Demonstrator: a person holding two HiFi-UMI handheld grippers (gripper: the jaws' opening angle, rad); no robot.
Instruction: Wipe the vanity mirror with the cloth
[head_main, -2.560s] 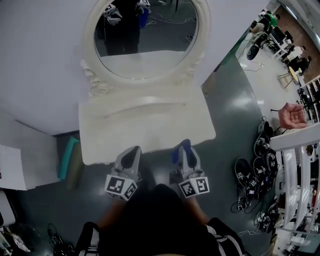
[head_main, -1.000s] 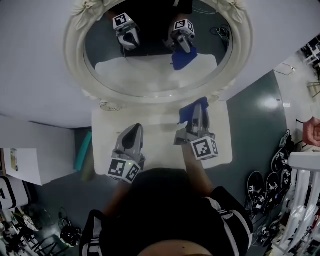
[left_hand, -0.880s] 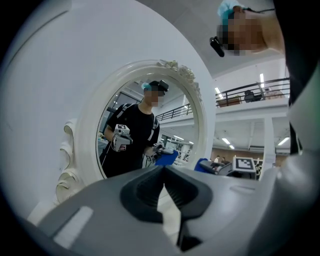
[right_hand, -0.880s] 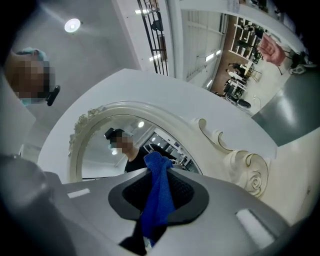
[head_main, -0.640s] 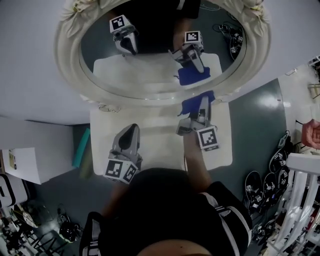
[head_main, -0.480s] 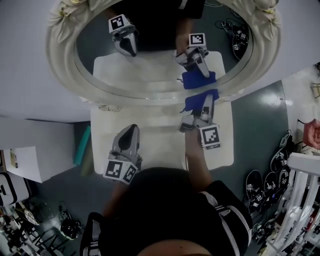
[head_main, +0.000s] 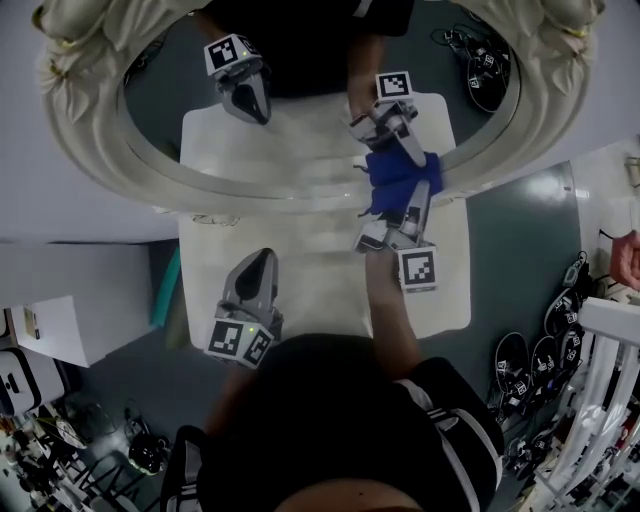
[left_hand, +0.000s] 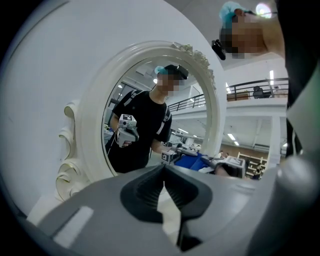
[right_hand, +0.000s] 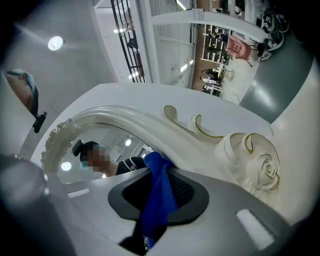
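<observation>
An oval vanity mirror (head_main: 300, 110) in an ornate white frame (head_main: 110, 170) stands at the back of a white vanity table (head_main: 310, 270). My right gripper (head_main: 413, 198) is shut on a blue cloth (head_main: 398, 172) that touches the lower right of the mirror, by the frame. In the right gripper view the cloth (right_hand: 160, 195) hangs between the jaws of that gripper (right_hand: 159, 165), against the frame (right_hand: 200, 135). My left gripper (head_main: 262, 260) hovers shut and empty over the table's left half. Seen from the left gripper (left_hand: 162, 172), the mirror (left_hand: 150, 115) lies ahead.
Several shoes (head_main: 530, 360) lie on the floor to the right, beside a white railing (head_main: 600, 400). A teal object (head_main: 165, 285) stands against the table's left side, with a white box (head_main: 45, 330) further left. A person's hand (head_main: 628, 255) shows at the right edge.
My right gripper has carried the blue cloth forward across the table up to the mirror's lower right. The head view has come closer to the mirror. The left gripper has stayed in place.
</observation>
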